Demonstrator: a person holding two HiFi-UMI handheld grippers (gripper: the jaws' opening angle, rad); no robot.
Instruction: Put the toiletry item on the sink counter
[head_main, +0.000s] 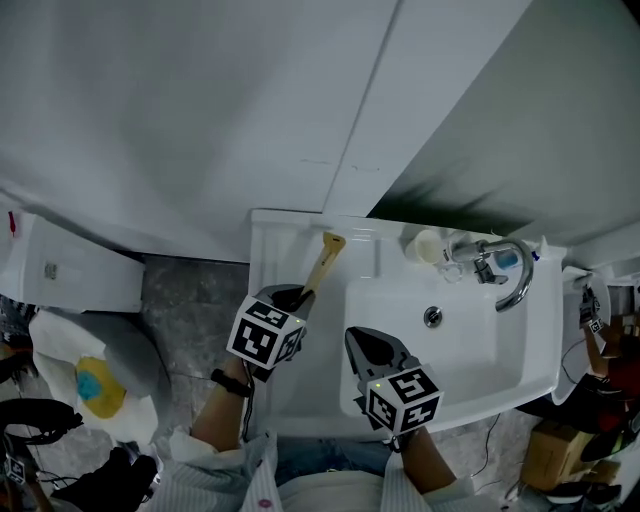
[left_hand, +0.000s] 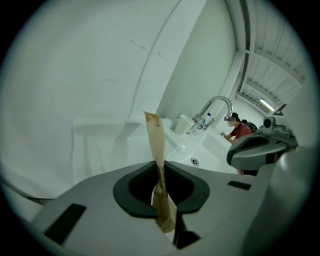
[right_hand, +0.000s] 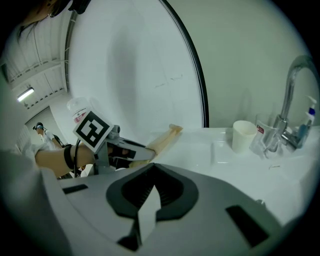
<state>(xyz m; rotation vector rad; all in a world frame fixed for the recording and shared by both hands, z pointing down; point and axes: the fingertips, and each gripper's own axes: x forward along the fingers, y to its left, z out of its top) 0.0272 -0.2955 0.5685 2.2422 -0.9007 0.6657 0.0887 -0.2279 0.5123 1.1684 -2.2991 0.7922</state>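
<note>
Placement of the toiletry item on the counter, seen from above and along each pair of jaws. The left gripper (head_main: 295, 297) has its jaws closed nearly together on the near end of the toiletry item (head_main: 323, 265), a long, flat, tan paper-wrapped piece. The piece juts forward and upward from the jaws, over the flat left part of the counter (head_main: 272, 240). Whether its far tip touches the white surface cannot be told. The right gripper (head_main: 372, 350) hangs over the near edge of the basin (head_main: 400, 300) with its jaws together and nothing between them.

Judged from this pose, the step in hand is the set-down. It would go best with the item lowered until its length lies flat on the counter, well left of the basin's slope. The jaws should part only once the piece is supported, so that the light wrapper neither tips nor slides into the basin.

Surface and room: the counter is glossy white and looks smooth, so a paper sleeve may skid on it. A pale cup (head_main: 427, 246) and a chrome faucet (head_main: 510, 275) stand at the back rim, and the drain (head_main: 432, 316) lies in the basin. Plain white walls (head_main: 200, 100) rise behind. A white toilet (head_main: 70, 270) and grey mottled floor (head_main: 185, 300) lie to the left.
</note>
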